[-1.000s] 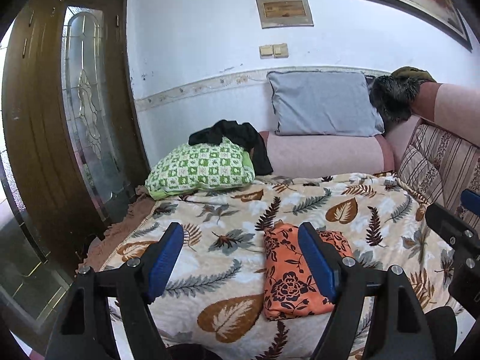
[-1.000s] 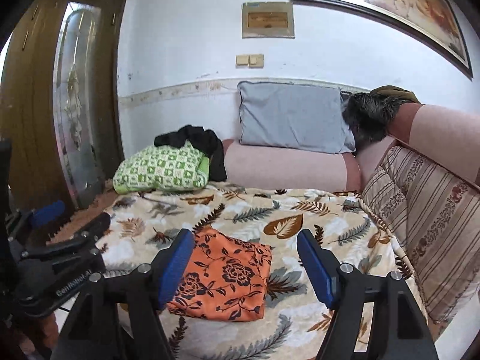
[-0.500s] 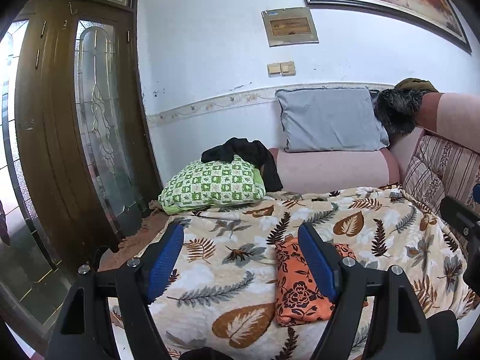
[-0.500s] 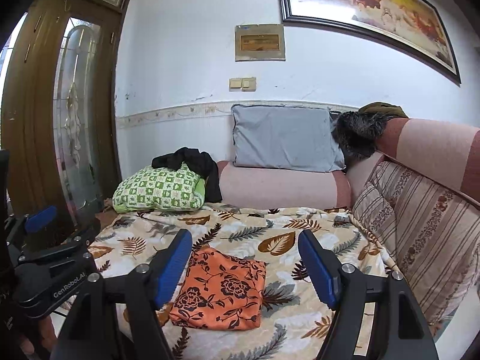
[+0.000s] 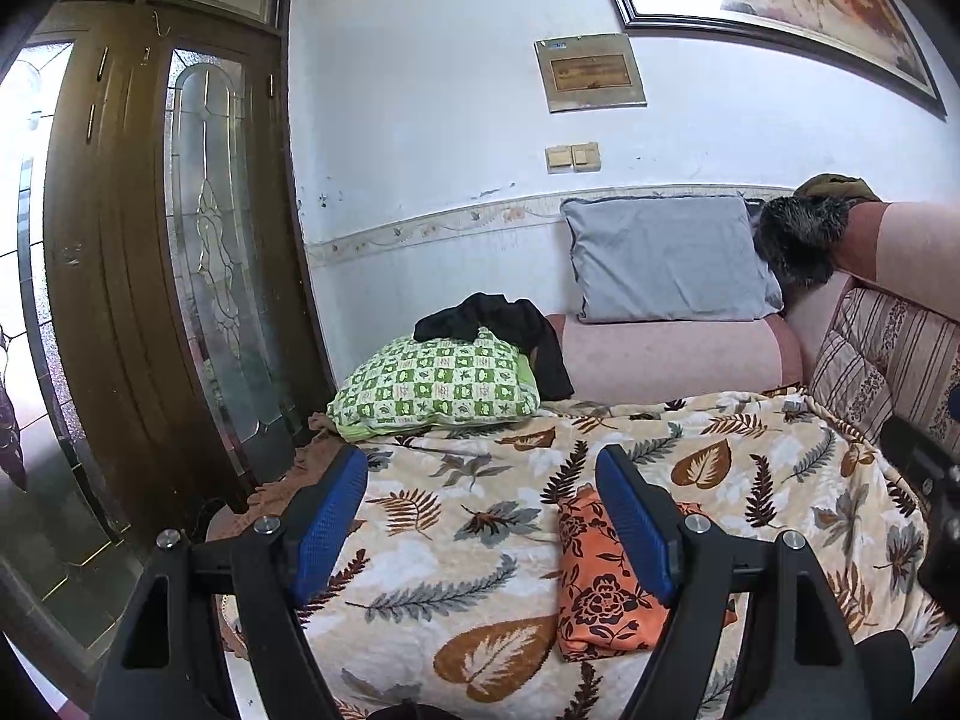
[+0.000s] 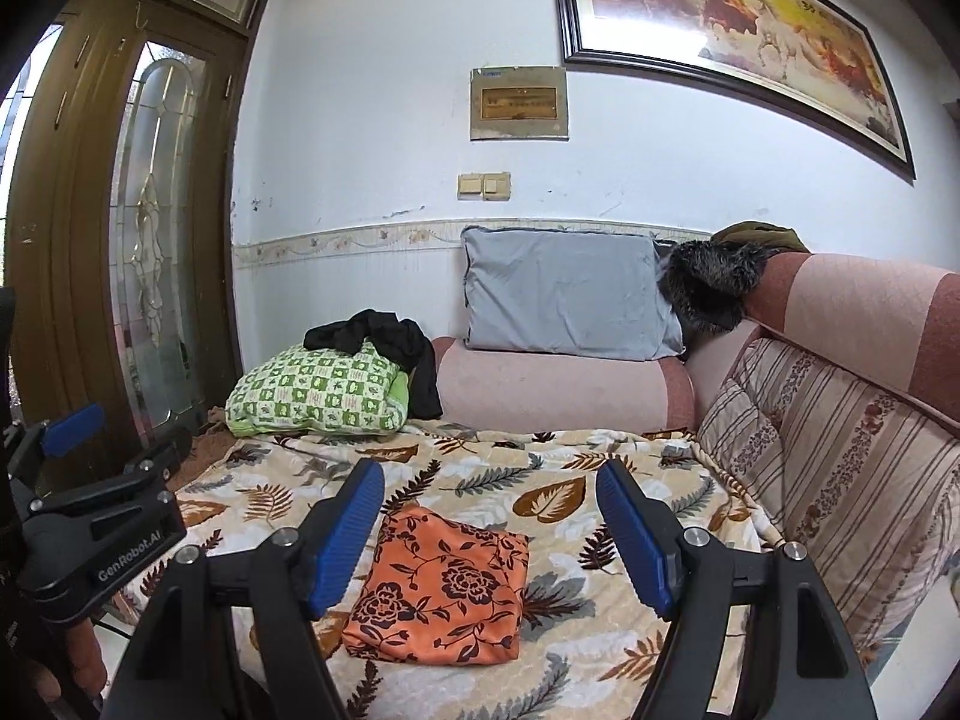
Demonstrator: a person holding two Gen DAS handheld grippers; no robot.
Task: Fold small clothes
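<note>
Orange floral cloth (image 6: 441,597) lies folded on the leaf blanket (image 6: 540,498), left gripper (image 5: 480,531) and right gripper (image 6: 489,534) both spread, empty: fold looks finished, next garment probably needed.

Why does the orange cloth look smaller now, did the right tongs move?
Yes. The right tongs drew back and tilted up: the orange cloth sits lower, and more painting shows.

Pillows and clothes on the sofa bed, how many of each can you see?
Pillows: 2, the green checked pillow and the grey pillow.
Folded clothes: 1, the orange flowered cloth.
Unfolded clothes: 1, the black garment.
Total: 4.
</note>
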